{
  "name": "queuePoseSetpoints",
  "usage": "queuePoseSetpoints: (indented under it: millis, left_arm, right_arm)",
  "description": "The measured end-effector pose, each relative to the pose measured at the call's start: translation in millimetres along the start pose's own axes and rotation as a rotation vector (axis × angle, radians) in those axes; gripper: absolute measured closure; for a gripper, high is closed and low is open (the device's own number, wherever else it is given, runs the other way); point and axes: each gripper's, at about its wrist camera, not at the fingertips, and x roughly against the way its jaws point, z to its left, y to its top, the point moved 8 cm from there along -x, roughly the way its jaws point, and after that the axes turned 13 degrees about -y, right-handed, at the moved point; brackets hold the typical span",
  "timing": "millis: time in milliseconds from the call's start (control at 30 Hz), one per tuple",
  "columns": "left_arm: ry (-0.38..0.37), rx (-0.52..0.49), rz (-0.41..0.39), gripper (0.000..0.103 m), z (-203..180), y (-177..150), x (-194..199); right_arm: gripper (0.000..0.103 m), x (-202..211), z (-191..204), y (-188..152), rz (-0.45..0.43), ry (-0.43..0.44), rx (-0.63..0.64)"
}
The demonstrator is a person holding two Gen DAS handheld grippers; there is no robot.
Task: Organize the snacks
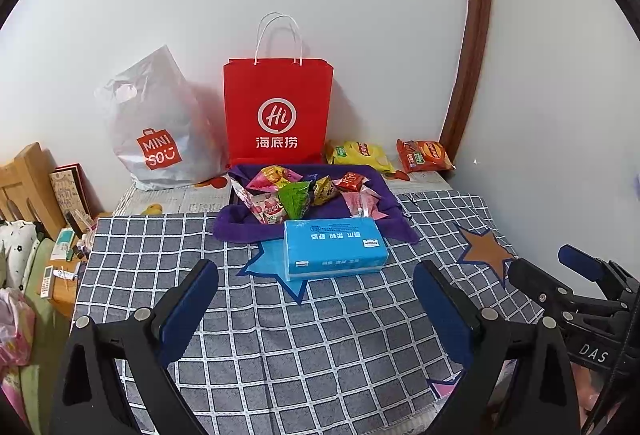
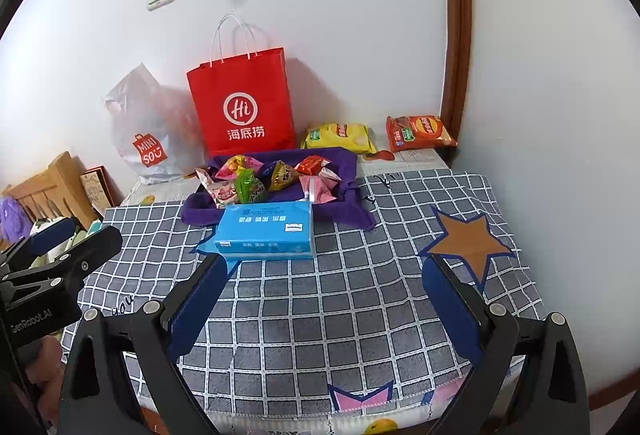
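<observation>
Several small snack packets (image 1: pixel 298 193) (image 2: pixel 272 179) lie in a purple cloth tray (image 1: pixel 384 191) (image 2: pixel 348 163) at the back of the table. A yellow chip bag (image 1: pixel 360 154) (image 2: pixel 340 136) and an orange-red chip bag (image 1: pixel 426 155) (image 2: pixel 418 133) lie by the wall to the right. A blue tissue pack (image 1: pixel 334 249) (image 2: pixel 268 231) lies in front of the tray. My left gripper (image 1: pixel 316 311) is open and empty, low over the checked cloth. My right gripper (image 2: pixel 324 309) is open and empty, to its right.
A red paper bag (image 1: pixel 278 111) (image 2: pixel 244 103) and a grey Miniso plastic bag (image 1: pixel 160 131) (image 2: pixel 148 131) stand against the wall. A checked cloth (image 1: pixel 320 347) (image 2: pixel 340 315) covers the table. A wooden headboard (image 1: pixel 28 183) and clutter are at the left; a brown door frame (image 1: pixel 472 55) is at the right.
</observation>
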Motion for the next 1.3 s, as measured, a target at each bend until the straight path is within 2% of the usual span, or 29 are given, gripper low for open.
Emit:
queuePoseSetpoints:
  millis: [1300]
  left_arm:
    - [-0.011,0.01,-0.002,0.005,-2.7,-3.1,2.7]
  right_arm:
    - [0.006,14.6,0.1,0.5,-0.024,0.006,0.001]
